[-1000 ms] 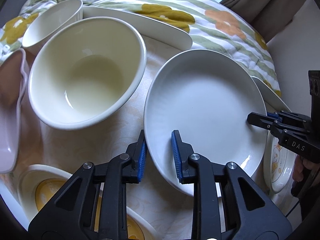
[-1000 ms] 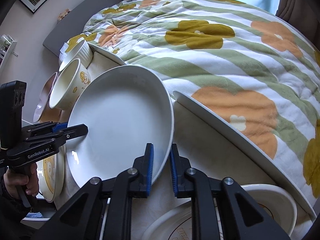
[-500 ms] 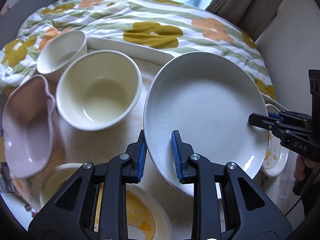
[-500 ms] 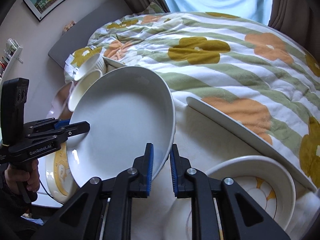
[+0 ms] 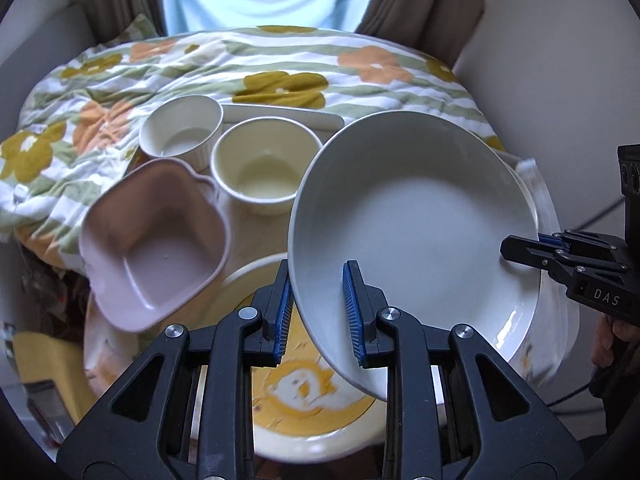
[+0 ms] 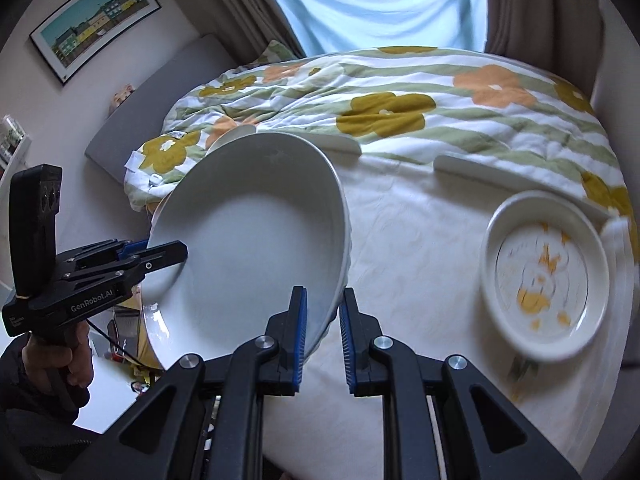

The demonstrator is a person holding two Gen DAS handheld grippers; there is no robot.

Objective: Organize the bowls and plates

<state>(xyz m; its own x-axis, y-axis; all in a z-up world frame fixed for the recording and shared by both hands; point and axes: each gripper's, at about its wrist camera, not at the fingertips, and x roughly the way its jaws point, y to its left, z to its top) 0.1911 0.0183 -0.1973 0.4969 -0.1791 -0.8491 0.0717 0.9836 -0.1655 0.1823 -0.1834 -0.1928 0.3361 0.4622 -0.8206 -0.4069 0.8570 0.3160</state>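
1. The white plate [image 5: 416,224] is in the air above the table [image 6: 416,264], tilted, and it is held from two opposite sides.
2. The left gripper [image 5: 318,312] is closed narrow on the plate's near rim: one blue pad is under the rim, the other pad is on the inner face.
3. The right gripper [image 6: 323,330] holds the opposite rim in the same way, with the rim between its pads.
4. In the left view the right gripper [image 5: 520,250] comes in from the right edge and its tip touches the plate.
5. Under the plate a yellow plate [image 5: 304,396] lies on the table, partly covered by it.
6. A pink dish [image 5: 156,240], a cream bowl [image 5: 264,168] and a ribbed cup [image 5: 182,132] stand to the left, close together.
7. A small plate [image 6: 544,276] lies at the right in the right view; it is blurred and its print is hard to read.
8. A flowered quilt [image 6: 400,112] lies behind the table.
9. A hand [image 6: 76,364] holds the left gripper's handle; the arm is cut off by the frame.
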